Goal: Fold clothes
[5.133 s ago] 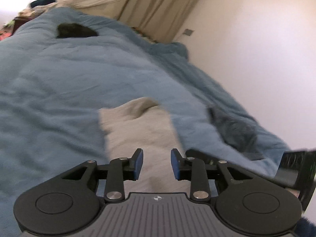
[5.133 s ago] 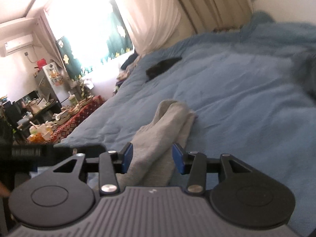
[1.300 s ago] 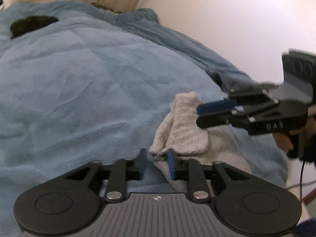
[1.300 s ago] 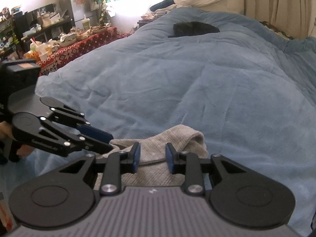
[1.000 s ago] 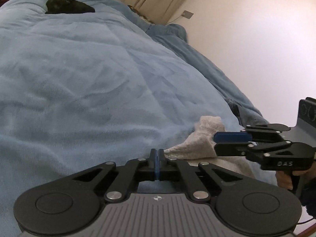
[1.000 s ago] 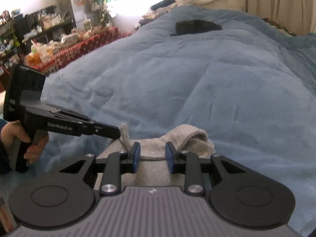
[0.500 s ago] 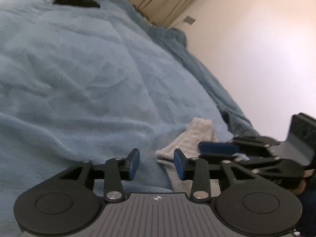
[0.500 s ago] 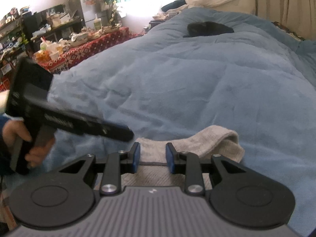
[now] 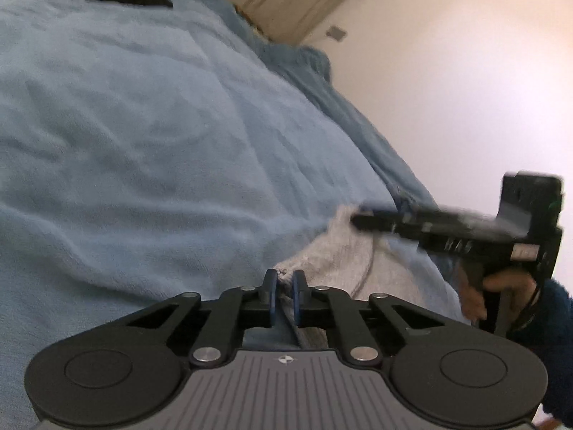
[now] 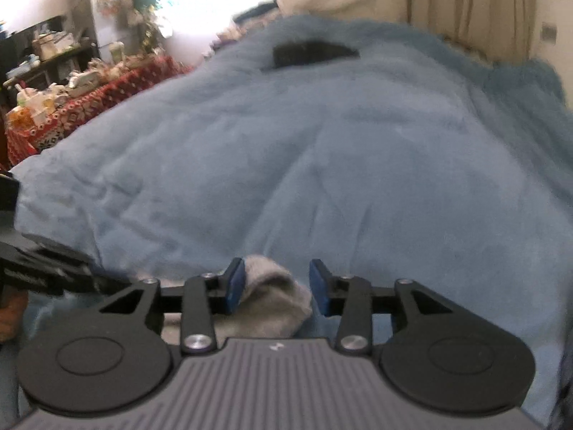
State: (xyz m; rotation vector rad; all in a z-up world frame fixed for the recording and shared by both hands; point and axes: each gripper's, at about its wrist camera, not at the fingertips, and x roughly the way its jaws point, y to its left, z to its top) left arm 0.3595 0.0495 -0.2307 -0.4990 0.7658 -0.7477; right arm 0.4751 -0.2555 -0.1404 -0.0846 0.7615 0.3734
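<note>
On the near edge of a bed's blue blanket [image 9: 150, 150], the left tool [image 9: 284, 288] pinches a corner of a bunched grey garment [image 9: 343, 251]. The right tool [image 10: 275, 286] hangs spread over its rounded fold. Seemingly mid-fold, through blur; next, the corner needs carrying across and laying flat.

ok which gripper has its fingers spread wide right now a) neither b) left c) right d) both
c, in its own wrist view the right gripper stands open with a wide gap around the bunched end of the grey garment, while the left gripper has nearly closed on the garment's edge.
</note>
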